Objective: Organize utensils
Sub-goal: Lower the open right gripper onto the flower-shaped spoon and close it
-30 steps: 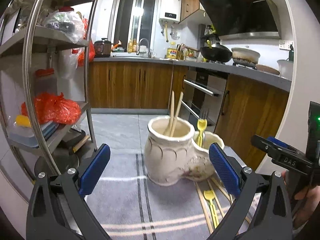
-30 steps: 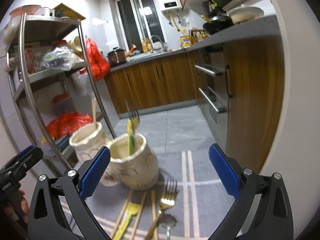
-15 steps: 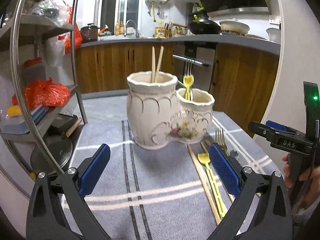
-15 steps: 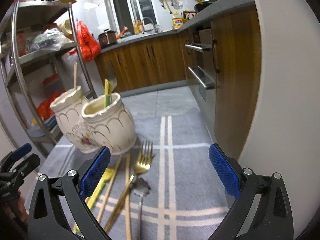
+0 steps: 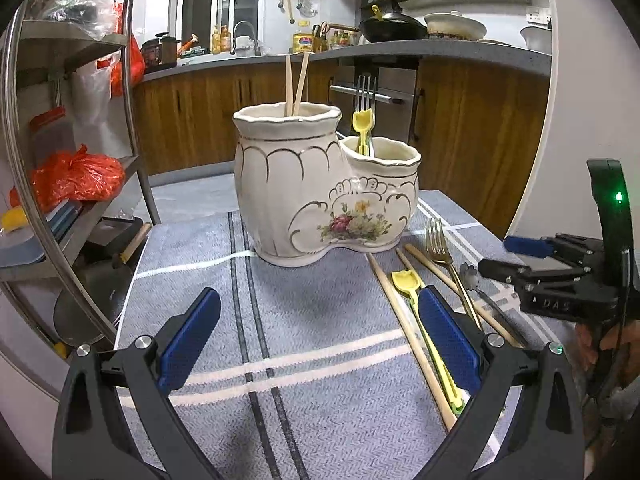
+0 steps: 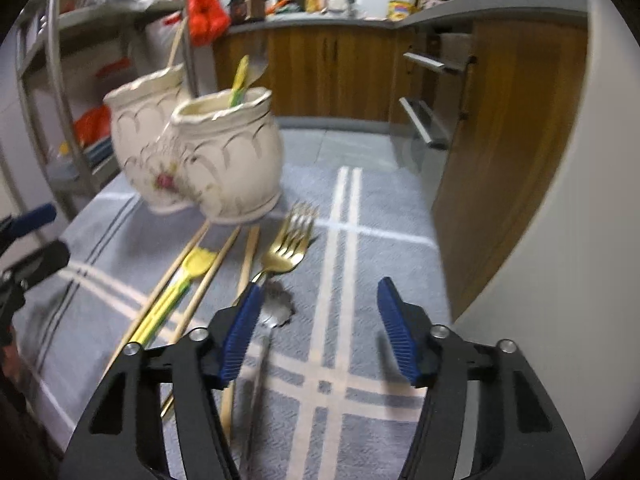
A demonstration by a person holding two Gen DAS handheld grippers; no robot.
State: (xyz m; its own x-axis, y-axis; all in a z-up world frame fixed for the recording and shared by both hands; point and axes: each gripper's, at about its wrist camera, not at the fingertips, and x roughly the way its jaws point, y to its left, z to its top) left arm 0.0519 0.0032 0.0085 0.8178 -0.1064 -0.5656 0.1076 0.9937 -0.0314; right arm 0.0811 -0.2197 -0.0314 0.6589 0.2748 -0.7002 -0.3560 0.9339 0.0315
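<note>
A white ceramic two-pot utensil holder (image 5: 320,192) (image 6: 200,152) stands on the grey striped cloth (image 5: 280,360). Its taller pot holds two chopsticks (image 5: 296,84); the smaller one holds a yellow spoon (image 5: 363,128) and a fork. Loose on the cloth to the holder's right lie a gold fork (image 6: 288,240), a yellow spoon (image 6: 196,264), chopsticks (image 6: 248,256) and a silver spoon (image 6: 276,308). My left gripper (image 5: 318,300) hangs open and empty in front of the holder. My right gripper (image 6: 320,292) is closing over the cloth; the silver spoon lies by its left finger, untouched by the pads.
A metal shelf rack (image 5: 80,160) with red bags stands left of the table. Wooden kitchen cabinets (image 5: 480,140) and an oven handle lie behind. A white wall (image 6: 560,200) rises close on the right. A hand holds the right gripper (image 5: 494,256) at the left wrist view's right edge.
Both grippers have come down toward the cloth and tipped forward. The right jaws have narrowed from wide open. The loose utensils now sit closer under the right gripper.
</note>
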